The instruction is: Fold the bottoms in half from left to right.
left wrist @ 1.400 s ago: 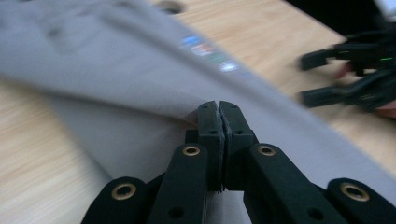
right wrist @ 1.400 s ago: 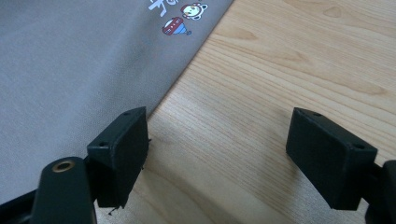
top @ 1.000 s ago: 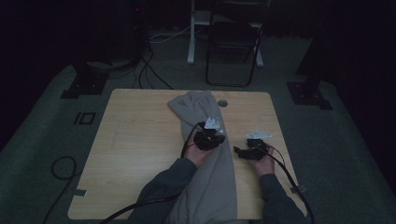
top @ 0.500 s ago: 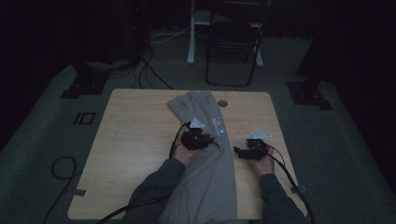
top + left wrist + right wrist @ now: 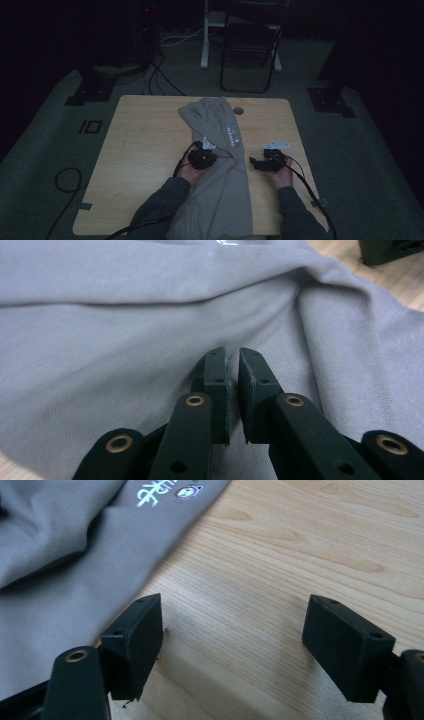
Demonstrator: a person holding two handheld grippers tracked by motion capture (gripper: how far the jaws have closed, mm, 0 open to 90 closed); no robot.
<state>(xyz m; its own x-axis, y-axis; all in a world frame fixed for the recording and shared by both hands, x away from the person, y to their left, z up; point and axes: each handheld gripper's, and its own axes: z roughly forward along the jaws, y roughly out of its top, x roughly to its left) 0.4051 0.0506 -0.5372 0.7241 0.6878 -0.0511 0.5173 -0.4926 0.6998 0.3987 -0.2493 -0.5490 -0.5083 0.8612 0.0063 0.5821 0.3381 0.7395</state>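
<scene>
A grey garment (image 5: pixel 220 195) with a small printed logo (image 5: pixel 232 135) lies lengthwise down the middle of the wooden table (image 5: pixel 145 145). My left gripper (image 5: pixel 202 159) sits low over the cloth's left part. In the left gripper view its jaws (image 5: pixel 232 357) have just been closing and stand almost together, only a slit between them. No cloth is caught there, and grey fabric (image 5: pixel 125 315) lies beneath. My right gripper (image 5: pixel 260 164) rests on bare wood to the right of the garment. Its jaws (image 5: pixel 235 625) are wide open and empty, the cloth's edge (image 5: pixel 60 580) beside the left finger.
A folding chair (image 5: pixel 250 45) and a white stand (image 5: pixel 206 35) are on the floor behind the table. Cables (image 5: pixel 160 75) run across the dark carpet at the left. A round hole (image 5: pixel 238 110) is near the table's far edge.
My left gripper has moved left and toward the person, sinking onto the garment's left part. The right gripper has stayed where it was.
</scene>
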